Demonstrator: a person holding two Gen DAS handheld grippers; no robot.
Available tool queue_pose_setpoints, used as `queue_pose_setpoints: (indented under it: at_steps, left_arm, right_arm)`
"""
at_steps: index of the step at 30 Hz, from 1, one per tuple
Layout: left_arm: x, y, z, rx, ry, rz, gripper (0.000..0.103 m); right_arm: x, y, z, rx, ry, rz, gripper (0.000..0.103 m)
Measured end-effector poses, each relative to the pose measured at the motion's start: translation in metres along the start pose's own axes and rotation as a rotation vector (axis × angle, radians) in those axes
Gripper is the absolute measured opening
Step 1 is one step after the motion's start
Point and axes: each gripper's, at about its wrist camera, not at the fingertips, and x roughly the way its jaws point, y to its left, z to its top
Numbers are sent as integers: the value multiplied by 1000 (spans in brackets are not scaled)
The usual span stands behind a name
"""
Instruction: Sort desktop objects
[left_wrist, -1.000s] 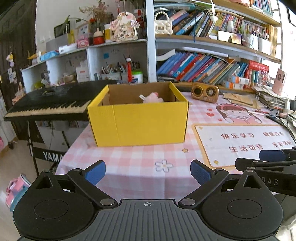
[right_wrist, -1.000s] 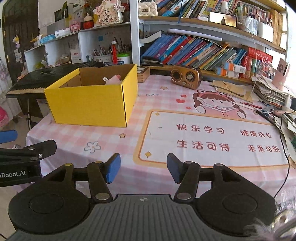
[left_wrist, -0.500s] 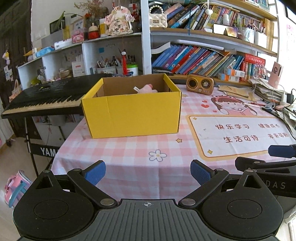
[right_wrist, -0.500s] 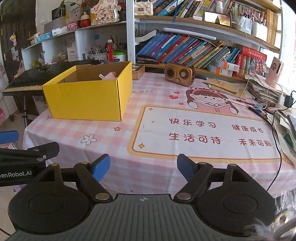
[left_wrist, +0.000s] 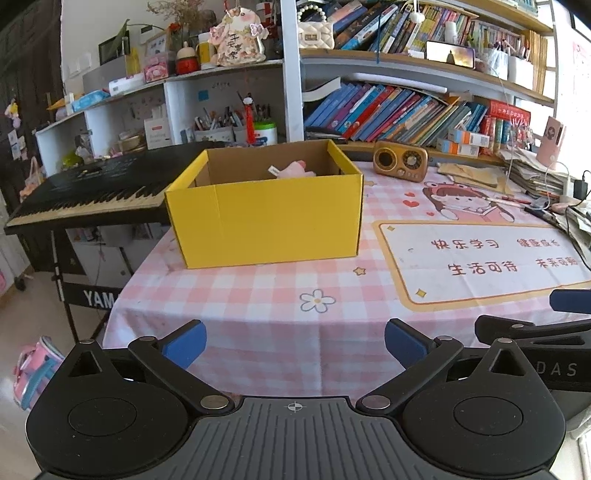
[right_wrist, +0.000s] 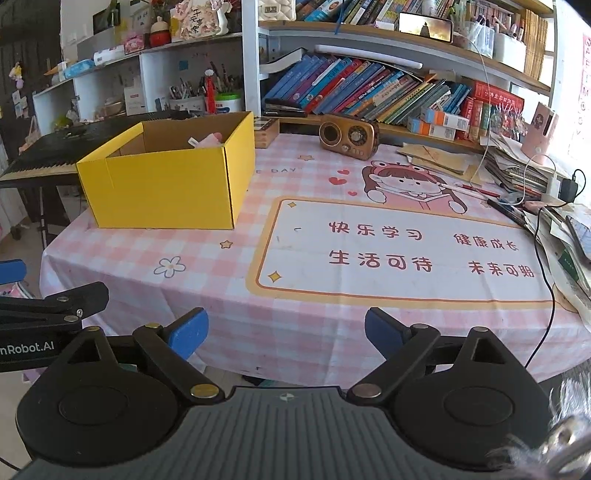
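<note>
A yellow cardboard box (left_wrist: 266, 218) stands open on the pink checked tablecloth (left_wrist: 258, 314), with a pink soft item (left_wrist: 295, 170) inside it. The box also shows in the right wrist view (right_wrist: 162, 184), with the pink item (right_wrist: 210, 140) in it. My left gripper (left_wrist: 294, 341) is open and empty, held back at the table's near edge. My right gripper (right_wrist: 286, 332) is open and empty, also at the near edge, to the right of the left one. Each gripper's arm shows at the side of the other's view.
A brown retro radio (right_wrist: 349, 136) stands behind the box near the bookshelf (right_wrist: 369, 92). Papers, pens and cables (right_wrist: 546, 206) lie along the table's right side. A black keyboard (left_wrist: 92, 192) stands left of the table. A printed mat (right_wrist: 399, 251) covers the middle.
Both grippers have pulled back from the box toward the table's near edge. The right gripper's jaws have opened wider. The left stays open.
</note>
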Motion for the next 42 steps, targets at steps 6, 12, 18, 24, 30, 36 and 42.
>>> queue_pose_setpoints:
  at_steps: [6, 12, 18, 24, 30, 36, 42]
  left_arm:
    - [0, 3, -1, -11, 2, -5, 103]
    - [2, 4, -2, -14, 10, -12, 103]
    - [2, 5, -3, -15, 12, -24, 103]
    - [2, 5, -4, -15, 13, -24, 103]
    - [4, 8, -5, -21, 24, -22, 103]
    - [4, 7, -5, -20, 21, -18, 103]
    - [3, 3, -4, -9, 16, 3, 103]
  right_arm:
    - [1, 2, 1, -7, 4, 1, 92]
    - [3, 2, 1, -6, 9, 0, 92]
    - [6, 2, 1, -8, 16, -2, 92]
    - [7, 3, 1, -11, 19, -2, 92]
    - [8, 4, 1, -16, 23, -4, 92]
    - [8, 4, 1, -16, 25, -3, 92]
    - [11, 3, -1, -18, 29, 4, 92]
